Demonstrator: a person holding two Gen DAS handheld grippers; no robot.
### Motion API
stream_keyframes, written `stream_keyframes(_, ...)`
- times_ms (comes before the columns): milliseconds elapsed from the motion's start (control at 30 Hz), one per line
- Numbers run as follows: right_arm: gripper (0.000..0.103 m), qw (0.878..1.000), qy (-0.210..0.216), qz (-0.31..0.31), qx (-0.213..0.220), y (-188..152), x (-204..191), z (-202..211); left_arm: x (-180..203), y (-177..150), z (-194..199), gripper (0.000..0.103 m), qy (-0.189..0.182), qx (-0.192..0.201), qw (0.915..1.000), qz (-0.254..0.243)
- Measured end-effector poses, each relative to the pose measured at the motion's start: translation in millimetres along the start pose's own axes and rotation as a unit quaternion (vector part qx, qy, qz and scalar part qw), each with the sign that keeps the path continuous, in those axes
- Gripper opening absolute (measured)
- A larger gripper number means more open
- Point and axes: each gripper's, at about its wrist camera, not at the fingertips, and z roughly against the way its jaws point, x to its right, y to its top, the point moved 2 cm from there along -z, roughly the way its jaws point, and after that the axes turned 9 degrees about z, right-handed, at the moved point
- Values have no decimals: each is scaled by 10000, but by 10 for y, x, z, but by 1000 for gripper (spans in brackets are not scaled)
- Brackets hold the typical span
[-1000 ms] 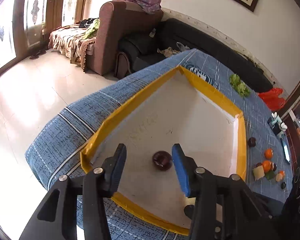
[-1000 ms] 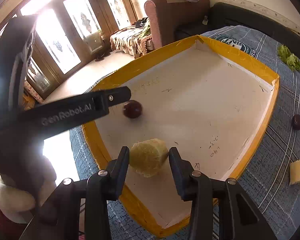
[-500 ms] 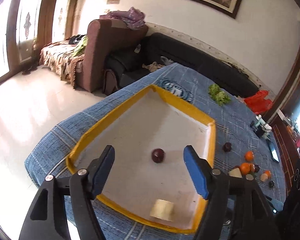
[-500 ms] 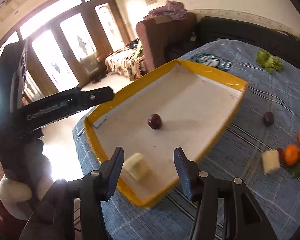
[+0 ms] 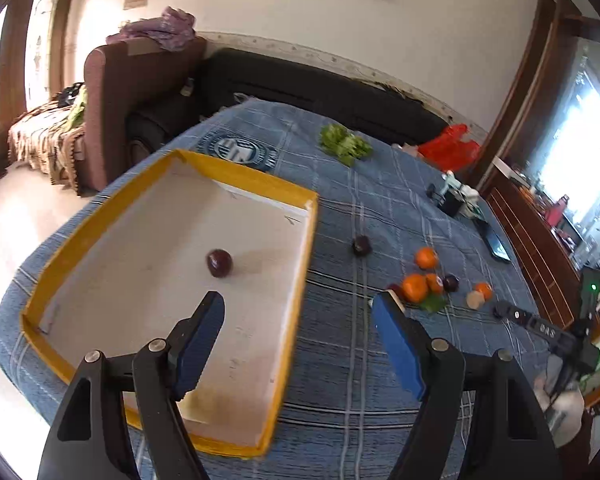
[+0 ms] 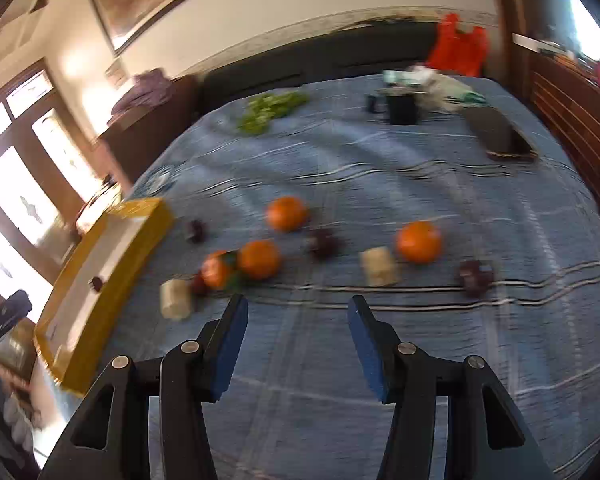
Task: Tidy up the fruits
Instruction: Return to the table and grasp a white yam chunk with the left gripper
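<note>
A yellow-rimmed white tray [image 5: 300, 256] lies on the blue cloth and holds one dark red plum [image 5: 219, 263]. My left gripper [image 5: 298, 344] is open and empty, above the tray's right rim. The tray also shows at the left of the right wrist view [image 6: 100, 320]. My right gripper [image 6: 296, 340] is open and empty above the cloth, just short of a spread of oranges [image 6: 418, 241], dark plums [image 6: 476, 276] and pale cut chunks [image 6: 380, 267]. The same fruit cluster [image 5: 420, 286] shows to the right of the tray in the left wrist view, with a lone plum [image 5: 361, 245] closer to the tray.
Green leafy lettuce [image 5: 344, 145] lies at the far side of the cloth. A phone [image 5: 496, 243], a dark cup [image 6: 402, 108] and an orange bag [image 5: 448, 148] sit at the far right. Sofas stand beyond the table's far edge.
Both grippers have drawn back from the tray and swung right toward the loose fruit. My right gripper let go of the pale chunk into the tray and is now open over the cloth.
</note>
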Motion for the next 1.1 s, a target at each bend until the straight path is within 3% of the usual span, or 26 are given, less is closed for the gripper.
stream_keyframes(100, 56, 9993, -135, -341, 75, 4, 321, 29, 120, -42, -59, 76, -88, -105, 9998, -153)
stream_keyframes(167, 56, 9985, 15, -542, 97, 1, 461, 27, 205, -73, -125, 76, -153, -192, 9994, -241)
stream_keyframes(233, 56, 9983, 209, -539, 27, -12, 433, -33, 283, -119, -203, 76, -213, -310, 9989, -297)
stream_keyframes(500, 56, 9989, 97, -388, -235, 73, 270, -487, 642, -307, -667, 76, -258, -768, 9944, -684)
stream_keyframes(767, 56, 9995, -129, -214, -206, 99, 201, -643, 861, -344, -1197, 76, -136, -1006, 9899, -986)
stream_keyframes(900, 39, 9993, -61, -279, -239, 90, 234, -689, 956, -376, -1418, 75, -100, -1148, 9868, -1140)
stream_keyframes(967, 35, 9993, 5, -308, -219, 82, 243, -692, 984, -402, -1500, 75, -74, -1212, 9856, -1179)
stream_keyframes(1000, 35, 9993, 9, -306, -217, 84, 241, -694, 998, -423, -1528, 67, -69, -1252, 9846, -1221)
stream_keyframes(1033, 35, 9993, 13, -301, -214, 86, 238, -695, 1003, -440, -1537, 40, -59, -1260, 9840, -1260)
stream_keyframes(1100, 35, 9994, 9, -280, -206, 83, 227, -694, 1013, -485, -1548, 36, -39, -1280, 9828, -1332)
